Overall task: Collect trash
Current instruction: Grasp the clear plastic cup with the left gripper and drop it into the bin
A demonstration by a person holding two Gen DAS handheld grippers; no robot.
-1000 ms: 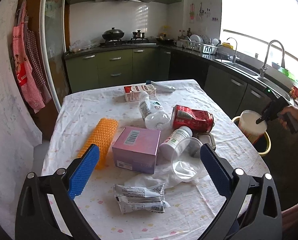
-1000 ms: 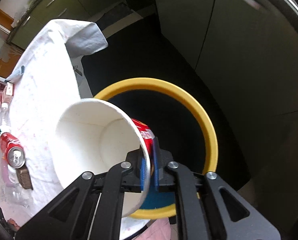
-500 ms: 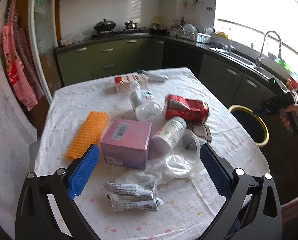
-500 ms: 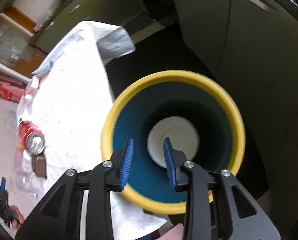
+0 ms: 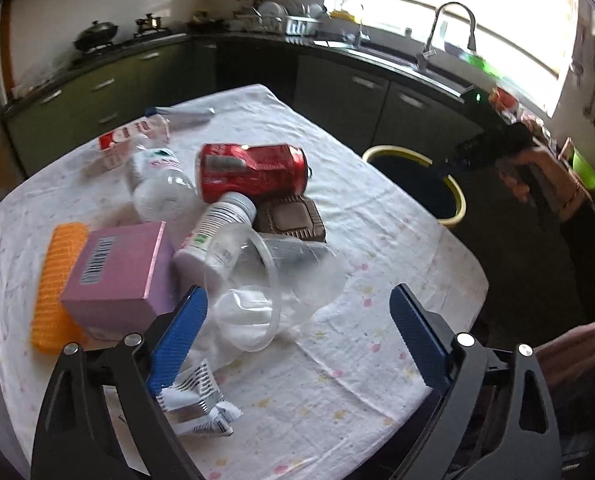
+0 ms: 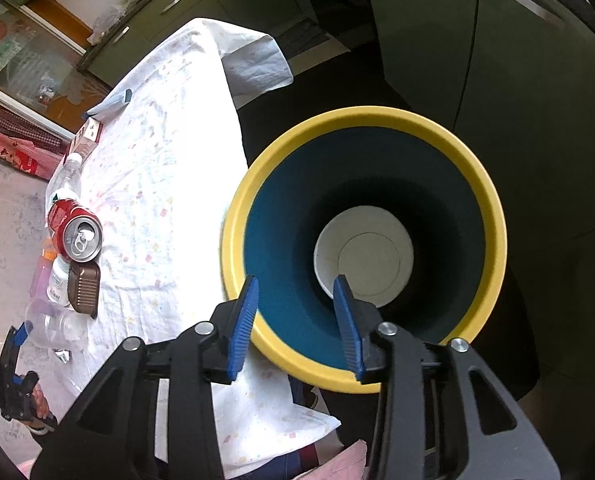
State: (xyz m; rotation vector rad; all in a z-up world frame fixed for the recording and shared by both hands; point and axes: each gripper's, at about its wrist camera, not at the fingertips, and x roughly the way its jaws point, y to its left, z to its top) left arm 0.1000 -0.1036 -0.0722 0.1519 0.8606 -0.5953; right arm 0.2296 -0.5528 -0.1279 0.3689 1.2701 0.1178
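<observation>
Left view: the left gripper (image 5: 297,334), jaws wide but just narrowing, frames a clear cup (image 5: 257,300) — can (image 5: 253,172), bottles, boxes beyond remain. Right view: the right gripper (image 6: 295,320), jaws just parting, empty — paper cup (image 6: 363,256) below them in the bin (image 6: 493,216).

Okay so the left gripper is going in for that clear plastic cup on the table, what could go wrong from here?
The clear plastic cup lies on its side against the white bottle, so closing the open left gripper may nudge the bottle and set the red can rolling. The thin cup could also buckle or squirt out from the pads.
</observation>
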